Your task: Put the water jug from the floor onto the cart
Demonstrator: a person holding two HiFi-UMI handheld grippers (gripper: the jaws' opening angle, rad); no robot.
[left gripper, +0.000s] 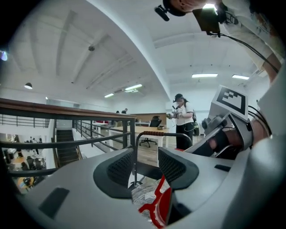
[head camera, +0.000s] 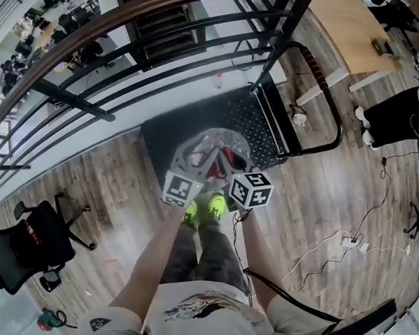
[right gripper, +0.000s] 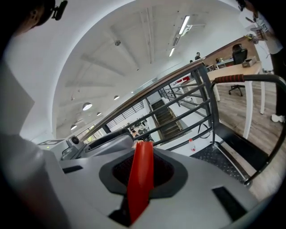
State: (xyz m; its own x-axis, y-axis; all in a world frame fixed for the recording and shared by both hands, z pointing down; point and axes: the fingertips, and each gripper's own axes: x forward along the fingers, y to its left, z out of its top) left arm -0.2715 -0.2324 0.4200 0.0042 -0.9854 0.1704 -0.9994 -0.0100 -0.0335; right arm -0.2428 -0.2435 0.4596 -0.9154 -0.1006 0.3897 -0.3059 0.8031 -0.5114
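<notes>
In the head view the clear water jug (head camera: pixel 214 144) with a red handle hangs over the near edge of the black cart deck (head camera: pixel 258 117). Both grippers reach into it from below. The left gripper (head camera: pixel 197 160) has the red handle (left gripper: pixel 163 203) low between its jaws, against the right pad; the fingertips stand apart, with the crumpled clear jug (left gripper: pixel 142 192) below. The right gripper (head camera: pixel 228 160) is shut on a flat red strip of the handle (right gripper: pixel 140 179), which fills the gap between its jaws. The cart's push bar (head camera: pixel 332 100) rises at the right.
A dark railing (head camera: pixel 131 61) runs behind the cart, with a small bottle (head camera: pixel 217 80) on the floor by it. An office chair (head camera: pixel 30 248) stands left, a wooden table (head camera: pixel 350 30) far right, cables (head camera: pixel 346 240) on the floor right. A person (left gripper: pixel 181 118) stands beyond the cart.
</notes>
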